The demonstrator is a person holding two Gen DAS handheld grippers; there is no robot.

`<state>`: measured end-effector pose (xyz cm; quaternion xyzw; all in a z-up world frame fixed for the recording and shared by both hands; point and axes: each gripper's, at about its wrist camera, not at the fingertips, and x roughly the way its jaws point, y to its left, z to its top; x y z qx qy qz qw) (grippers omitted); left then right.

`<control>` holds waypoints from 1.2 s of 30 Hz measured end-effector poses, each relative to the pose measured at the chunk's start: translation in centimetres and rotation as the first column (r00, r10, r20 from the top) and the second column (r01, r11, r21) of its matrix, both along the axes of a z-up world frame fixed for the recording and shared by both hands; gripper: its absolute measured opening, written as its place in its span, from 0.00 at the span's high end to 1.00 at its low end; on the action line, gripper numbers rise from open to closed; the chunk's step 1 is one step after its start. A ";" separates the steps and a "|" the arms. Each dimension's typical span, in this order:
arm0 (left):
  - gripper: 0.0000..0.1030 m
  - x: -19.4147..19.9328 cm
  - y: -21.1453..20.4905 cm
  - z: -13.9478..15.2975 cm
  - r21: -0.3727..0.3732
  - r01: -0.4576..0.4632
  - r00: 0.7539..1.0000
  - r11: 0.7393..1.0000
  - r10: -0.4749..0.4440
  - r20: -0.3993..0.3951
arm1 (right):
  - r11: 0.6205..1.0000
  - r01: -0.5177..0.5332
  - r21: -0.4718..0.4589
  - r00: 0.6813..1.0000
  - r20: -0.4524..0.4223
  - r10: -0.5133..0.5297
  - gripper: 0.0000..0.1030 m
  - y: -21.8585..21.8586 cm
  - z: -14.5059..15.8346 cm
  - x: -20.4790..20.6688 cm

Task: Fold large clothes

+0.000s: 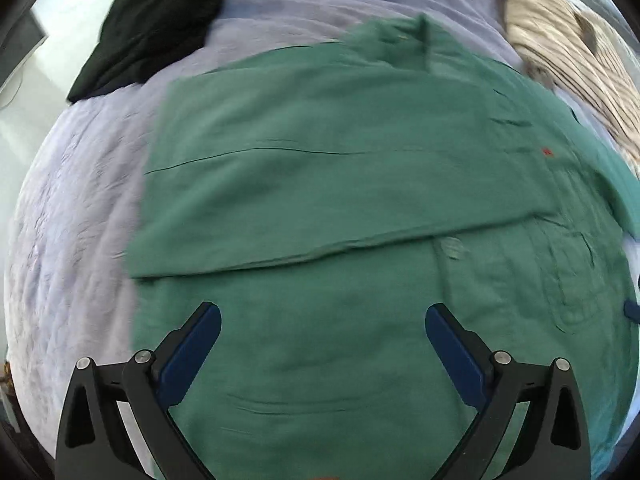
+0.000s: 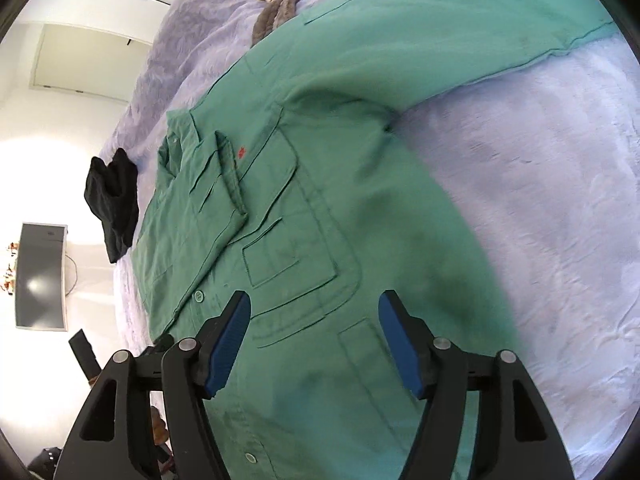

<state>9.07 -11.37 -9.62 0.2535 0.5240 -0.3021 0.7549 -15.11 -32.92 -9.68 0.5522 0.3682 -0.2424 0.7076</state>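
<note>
A large green button shirt (image 1: 320,168) lies spread on a lilac bedspread (image 1: 72,220). In the left wrist view one side panel is folded over the body, its edge running across the middle. My left gripper (image 1: 323,314) hovers above the green cloth, open wide, nothing between its blue pads. In the right wrist view the same green shirt (image 2: 320,200) shows its collar, chest pocket and a small red logo, with one sleeve (image 2: 460,28) stretched out to the upper right. My right gripper (image 2: 315,304) is open over the shirt's front below the pocket, holding nothing.
A black garment (image 1: 152,28) lies at the far left of the bed. A striped beige garment (image 1: 568,60) is bunched at the far right. A dark screen (image 2: 40,276) stands against the white wall beyond the bed's edge.
</note>
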 end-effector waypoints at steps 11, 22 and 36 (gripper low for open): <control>0.01 -5.1 -7.3 0.0 -0.040 0.039 0.994 0.998 -0.043 -0.101 | 0.996 0.081 -0.033 0.994 0.077 -0.079 0.00 -5.7 1.4 -5.5; 0.01 -9.8 -13.4 -0.2 -0.055 0.111 0.985 0.992 -0.117 -0.123 | 0.964 0.259 -0.063 0.966 0.040 -0.257 0.00 -14.4 0.7 -13.6; 0.01 -11.4 -16.6 -1.2 -0.050 0.140 0.980 0.989 -0.146 -0.138 | 0.837 0.547 0.029 0.824 0.158 -0.544 0.00 -24.8 -3.2 -19.8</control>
